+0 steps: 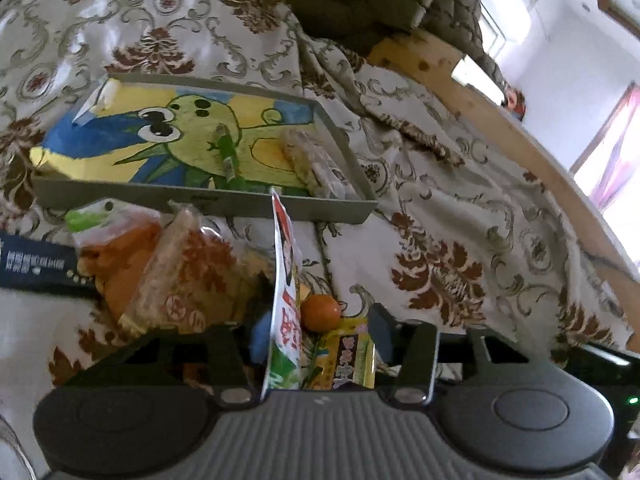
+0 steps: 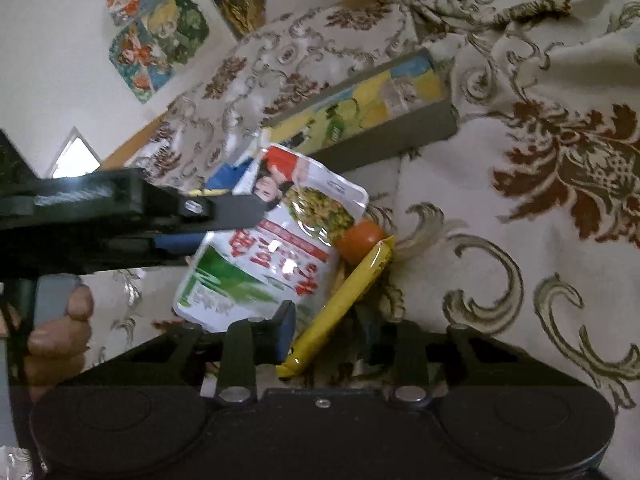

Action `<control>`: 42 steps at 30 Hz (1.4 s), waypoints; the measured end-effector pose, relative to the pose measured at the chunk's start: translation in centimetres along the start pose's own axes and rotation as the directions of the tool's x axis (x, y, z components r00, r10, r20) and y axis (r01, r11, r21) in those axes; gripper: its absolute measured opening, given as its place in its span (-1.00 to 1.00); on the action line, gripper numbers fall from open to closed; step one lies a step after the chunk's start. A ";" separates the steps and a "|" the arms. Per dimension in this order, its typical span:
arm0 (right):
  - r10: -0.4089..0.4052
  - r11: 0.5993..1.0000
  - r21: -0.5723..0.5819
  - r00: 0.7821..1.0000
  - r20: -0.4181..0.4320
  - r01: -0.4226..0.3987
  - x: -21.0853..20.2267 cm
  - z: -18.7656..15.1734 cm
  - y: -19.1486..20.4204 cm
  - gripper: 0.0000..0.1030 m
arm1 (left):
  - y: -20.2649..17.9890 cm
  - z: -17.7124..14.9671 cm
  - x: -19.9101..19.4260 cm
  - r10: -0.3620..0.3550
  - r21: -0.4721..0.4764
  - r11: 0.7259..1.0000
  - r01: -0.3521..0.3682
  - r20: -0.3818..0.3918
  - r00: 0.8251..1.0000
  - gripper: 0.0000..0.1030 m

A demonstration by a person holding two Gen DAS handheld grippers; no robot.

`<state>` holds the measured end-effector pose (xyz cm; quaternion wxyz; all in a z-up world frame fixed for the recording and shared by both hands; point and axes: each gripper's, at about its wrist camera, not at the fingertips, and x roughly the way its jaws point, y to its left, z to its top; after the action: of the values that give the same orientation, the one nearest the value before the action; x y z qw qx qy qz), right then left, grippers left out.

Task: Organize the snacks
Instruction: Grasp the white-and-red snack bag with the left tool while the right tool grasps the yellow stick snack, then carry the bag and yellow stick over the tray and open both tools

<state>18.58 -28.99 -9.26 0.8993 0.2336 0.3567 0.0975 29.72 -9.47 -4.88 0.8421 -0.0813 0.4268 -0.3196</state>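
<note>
A grey tray (image 1: 208, 202) with a cartoon lining holds a green stick snack (image 1: 226, 151) and a clear-wrapped bar (image 1: 316, 164); it also shows in the right wrist view (image 2: 384, 140). A white, red and green pouch (image 1: 285, 304) stands on edge between my left gripper's (image 1: 320, 334) wide-apart fingers. In the right wrist view the pouch (image 2: 272, 248) lies tilted, with the left gripper's finger (image 2: 224, 210) against it. A yellow stick snack (image 2: 340, 308) and an orange ball (image 2: 360, 240) lie between the fingers of my open right gripper (image 2: 330, 326).
Loose snacks lie left of the pouch: an orange packet (image 1: 120, 248), a clear-wrapped cracker pack (image 1: 180, 276) and a dark blue box (image 1: 36, 264). A floral cloth (image 1: 460, 240) covers the surface. A wooden edge (image 1: 520, 152) runs on the right. Pictures (image 2: 160, 36) hang on the wall.
</note>
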 end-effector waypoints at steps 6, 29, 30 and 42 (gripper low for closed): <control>0.009 0.999 -0.051 1.000 -0.016 -0.010 1.5 0.5 0.6 -0.22 | -0.4 0.3 1.9 0.051 0.039 0.998 -0.049 -0.046 0.998 -0.24; -0.021 0.992 0.118 0.994 -0.108 0.034 2.6 0.9 -1.0 -0.61 | -2.7 0.1 3.6 0.206 0.160 0.968 -0.192 -0.071 0.976 -0.82; -0.019 0.992 0.126 0.994 -0.106 0.032 2.4 0.9 -1.1 -0.62 | -2.9 0.2 3.4 0.213 0.162 0.966 -0.199 -0.071 0.975 -0.82; -0.006 0.994 0.112 1.000 -0.029 0.009 -0.6 1.4 -0.3 -0.78 | -3.8 1.3 -0.8 0.225 0.086 0.971 -0.224 -0.006 0.974 -0.82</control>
<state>19.10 -29.97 -8.22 0.8799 0.2809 0.3753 0.0774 28.58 -12.17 -1.97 0.8722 0.0056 0.4258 -0.2407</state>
